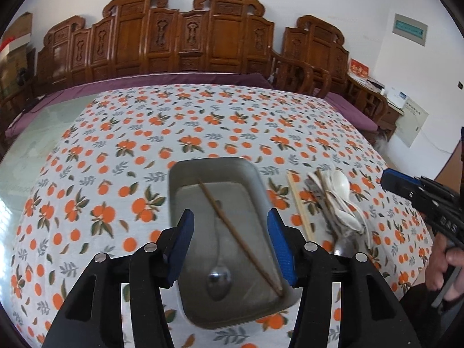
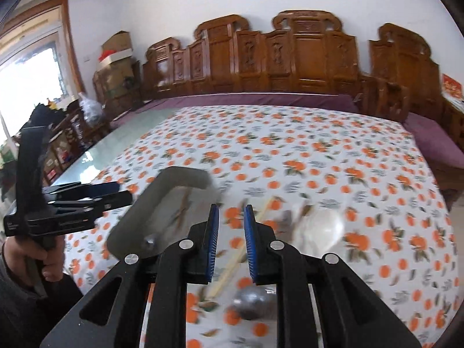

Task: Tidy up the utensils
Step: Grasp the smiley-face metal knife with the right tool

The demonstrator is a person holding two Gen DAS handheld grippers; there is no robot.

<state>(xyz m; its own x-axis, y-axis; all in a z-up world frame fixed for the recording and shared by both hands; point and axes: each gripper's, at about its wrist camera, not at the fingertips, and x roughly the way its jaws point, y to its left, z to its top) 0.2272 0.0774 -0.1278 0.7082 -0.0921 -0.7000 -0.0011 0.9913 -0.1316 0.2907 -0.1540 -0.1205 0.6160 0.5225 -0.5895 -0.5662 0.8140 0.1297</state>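
Note:
A metal tray point(image 1: 252, 174) sits on the orange-print tablecloth and holds a metal spoon point(image 1: 219, 281) and a dark wooden chopstick point(image 1: 237, 236). My left gripper point(image 1: 232, 232) hovers above the tray, open and empty. Right of the tray lie a pale chopstick point(image 1: 300, 206) and a pile of white spoons point(image 1: 342, 200) with a metal spoon. In the blurred right wrist view, my right gripper point(image 2: 230, 220) is partly open and empty above the pale chopstick point(image 2: 232, 266), between the tray point(image 2: 130, 226) and a white spoon point(image 2: 324, 226). A metal spoon bowl point(image 2: 252, 303) lies below it.
The tablecloth point(image 1: 203, 121) covers part of a glass-topped table point(image 1: 43, 133). Carved wooden benches point(image 1: 188, 46) with purple cushions stand along the far wall. The right gripper and hand show at the right edge of the left wrist view point(image 1: 420, 200).

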